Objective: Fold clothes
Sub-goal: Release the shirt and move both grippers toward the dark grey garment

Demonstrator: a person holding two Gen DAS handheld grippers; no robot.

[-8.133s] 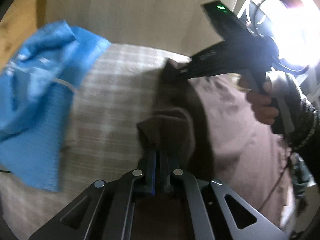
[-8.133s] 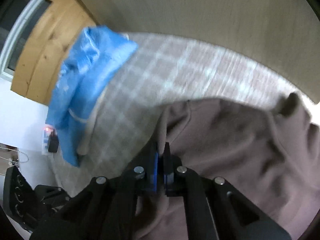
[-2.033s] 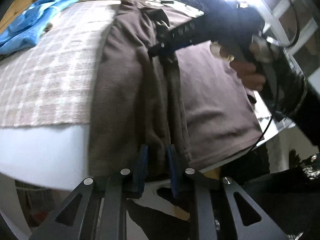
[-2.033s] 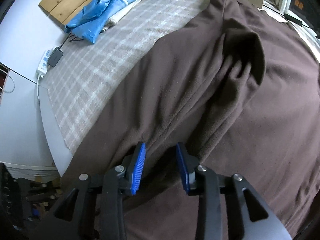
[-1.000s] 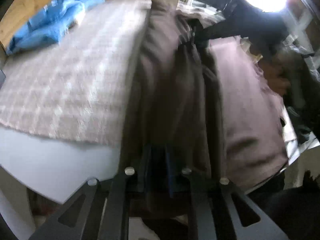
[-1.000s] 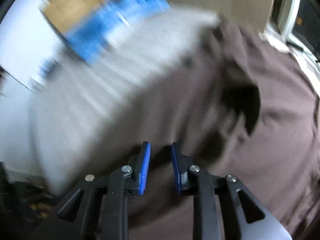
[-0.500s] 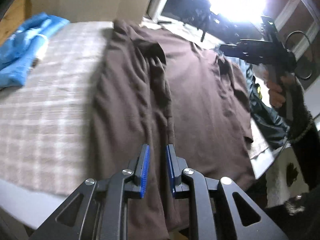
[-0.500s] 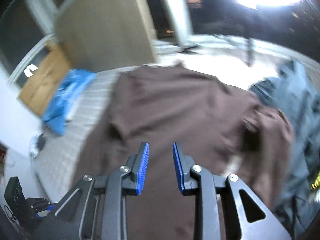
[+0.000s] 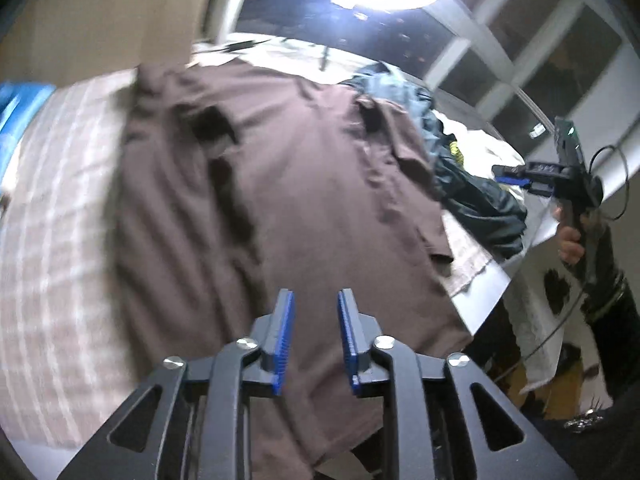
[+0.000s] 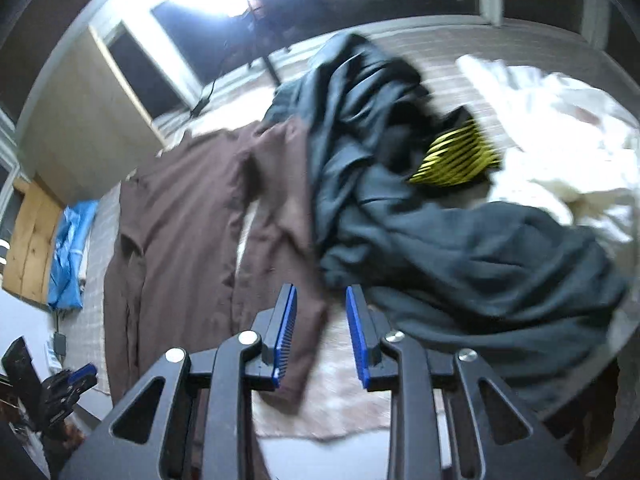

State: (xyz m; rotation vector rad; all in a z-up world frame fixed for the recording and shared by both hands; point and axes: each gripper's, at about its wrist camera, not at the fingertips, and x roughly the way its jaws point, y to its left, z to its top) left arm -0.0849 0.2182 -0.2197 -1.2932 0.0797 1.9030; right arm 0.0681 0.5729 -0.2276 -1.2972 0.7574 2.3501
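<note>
A brown shirt (image 9: 288, 184) lies spread on the plaid bed cover (image 9: 48, 208), its hem hanging over the near edge and one sleeve folded in on the left. My left gripper (image 9: 314, 340) is open and empty above the hem. My right gripper (image 10: 320, 332) is open and empty above the shirt's right sleeve (image 10: 288, 248). The shirt also shows in the right wrist view (image 10: 180, 224). The right gripper appears far right in the left wrist view (image 9: 516, 176), held off the bed.
A dark teal garment (image 10: 420, 216) lies heaped beside the brown shirt, with a yellow-and-black striped piece (image 10: 456, 156) and white bedding (image 10: 560, 120) behind it. A blue garment (image 10: 68, 256) sits at the far end by a wooden headboard (image 10: 28, 240). Windows and a bright lamp are behind.
Both grippers let go of the brown shirt and pulled back and up. The right gripper swung right, away from the shirt toward the dark garment pile.
</note>
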